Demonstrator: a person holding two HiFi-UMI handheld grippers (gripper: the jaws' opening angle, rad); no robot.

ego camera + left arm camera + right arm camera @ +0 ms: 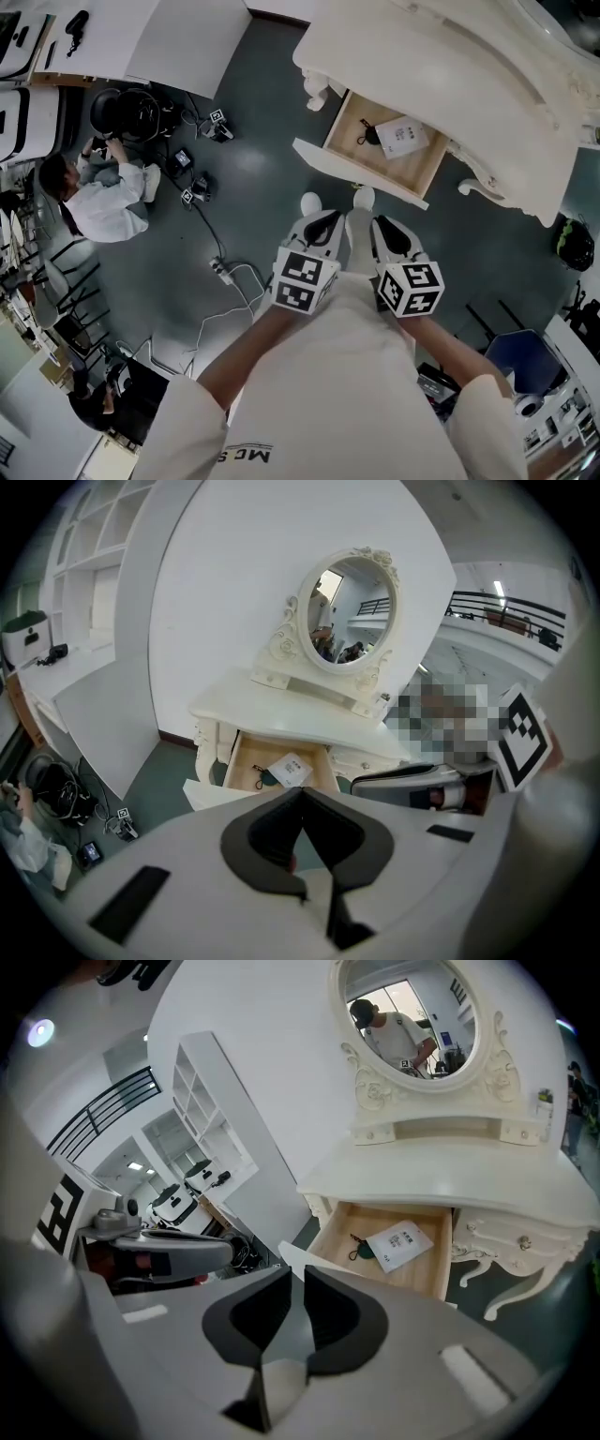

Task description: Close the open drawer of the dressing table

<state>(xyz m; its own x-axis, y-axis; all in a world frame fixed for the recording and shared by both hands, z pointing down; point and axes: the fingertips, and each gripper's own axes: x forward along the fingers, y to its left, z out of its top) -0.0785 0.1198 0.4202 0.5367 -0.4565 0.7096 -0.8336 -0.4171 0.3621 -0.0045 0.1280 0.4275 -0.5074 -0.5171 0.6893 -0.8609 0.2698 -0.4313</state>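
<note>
The white dressing table (450,56) stands ahead with its wooden drawer (349,127) pulled out, the white front panel (356,175) nearest me. In the drawer lie a white booklet (405,138) and a small dark item (368,134). My left gripper (310,202) and right gripper (364,198) hang side by side a little short of the panel, touching nothing. The left gripper (302,794) is shut and empty, with the drawer (246,761) beyond it. The right gripper (295,1279) shows only a thin slit between its pads, nothing in it, and the drawer (427,1265) lies ahead.
A person (103,202) sits on the floor at the left among cables (225,272) and gear. A white partition (159,37) stands at the back left. A blue chair (520,361) and a dark bag (574,242) are at the right. The oval mirror (412,1016) tops the table.
</note>
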